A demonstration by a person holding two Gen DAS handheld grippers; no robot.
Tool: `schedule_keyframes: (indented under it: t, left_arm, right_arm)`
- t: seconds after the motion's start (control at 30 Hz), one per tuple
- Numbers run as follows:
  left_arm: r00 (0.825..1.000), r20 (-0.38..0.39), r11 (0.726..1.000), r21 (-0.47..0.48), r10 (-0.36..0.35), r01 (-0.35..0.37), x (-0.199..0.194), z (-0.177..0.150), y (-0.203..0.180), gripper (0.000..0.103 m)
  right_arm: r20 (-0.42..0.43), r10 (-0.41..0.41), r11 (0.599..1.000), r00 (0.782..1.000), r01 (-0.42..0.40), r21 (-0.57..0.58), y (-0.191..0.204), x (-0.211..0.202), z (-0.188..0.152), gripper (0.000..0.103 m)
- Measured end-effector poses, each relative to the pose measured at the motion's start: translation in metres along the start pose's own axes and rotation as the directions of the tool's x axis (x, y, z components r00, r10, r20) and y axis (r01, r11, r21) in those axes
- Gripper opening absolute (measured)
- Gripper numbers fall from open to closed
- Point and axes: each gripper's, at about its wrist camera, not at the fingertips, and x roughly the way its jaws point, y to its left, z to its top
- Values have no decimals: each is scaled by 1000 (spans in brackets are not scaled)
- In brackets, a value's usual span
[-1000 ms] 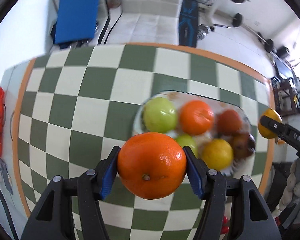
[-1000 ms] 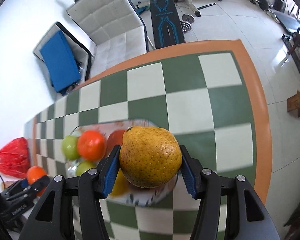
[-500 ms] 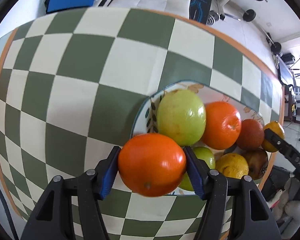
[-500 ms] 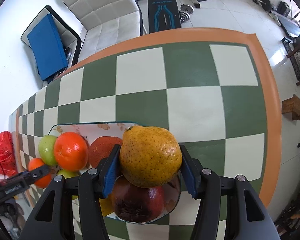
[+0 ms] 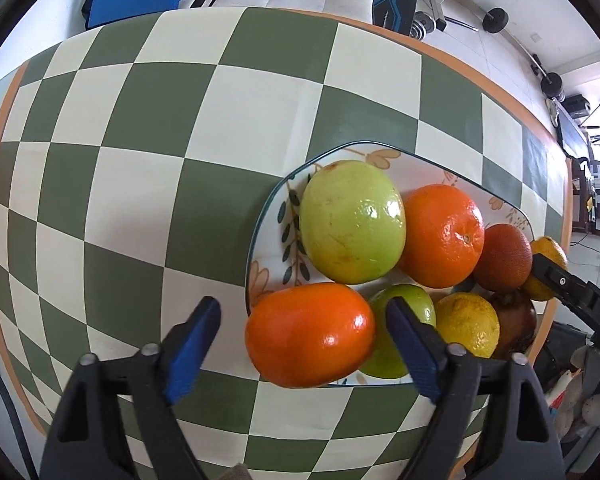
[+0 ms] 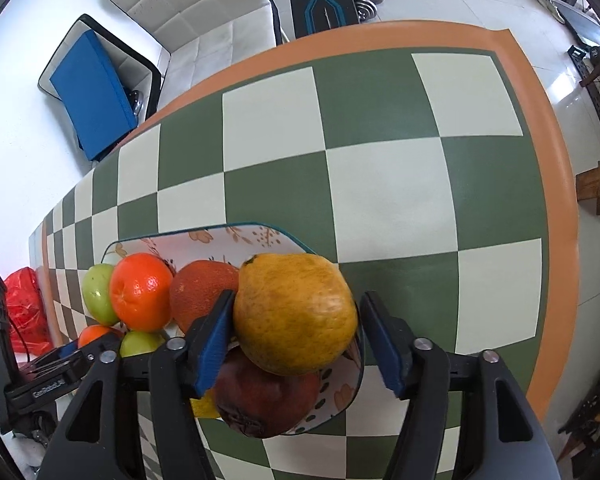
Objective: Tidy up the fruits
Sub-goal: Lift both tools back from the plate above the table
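A flowered plate (image 5: 380, 148) (image 6: 220, 227) holds several fruits, among them a big green apple (image 5: 352, 222) and an orange (image 5: 442, 236). My left gripper (image 5: 302, 340) points straight down, its jaws opening around a second orange (image 5: 310, 334) that lies on the plate's near left rim; the blue pads stand clear of it. My right gripper (image 6: 298, 340) is opening too. A yellow-orange citrus (image 6: 296, 312) sits between its pads on top of a dark red pomegranate (image 6: 260, 396), with the right pad off the fruit.
The plate lies on a green and cream checked table (image 5: 148, 168) with an orange border, close to its right edge (image 6: 556, 200). A red bag (image 6: 24, 308) lies off the table's left end. Beyond the far edge are a white sofa (image 6: 204, 12) and a weight bench.
Both grippers have sunk toward the plate. Each set of jaws has spread apart, and the orange and the yellow-orange citrus now rest on the plate and the pile, no longer clamped.
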Motion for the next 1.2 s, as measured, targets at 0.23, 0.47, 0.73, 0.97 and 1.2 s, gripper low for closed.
schedule_keyframes:
  t: [0.23,0.47,0.73,0.97,1.2]
  left_arm:
    - [999,24,1000,12,26,-26,-6,-10,0,98]
    - [979,150,989,41,134,-142,-37,-35,-10,98]
    - [954,250,976,98,163,-193,-60,-64,-29,98]
    - [934,320,973,107,161,-205,-85,-86,-30,98]
    - [896,419,970,120,144,-212,-129,-120,-34,98]
  right_arm:
    - [4,-28,1000,1000,28,-10,2,-5,-10,88]
    - [123,-140,984,983,151,-90,24,-39,-41,93]
    - [193,-164,974,967,190,-121,43,-65,-94,93]
    - [262,-196,964,945,234,-123,50,-90,-129,97]
    - [368,-207,952,907,274,-140,65,-139,-157,97]
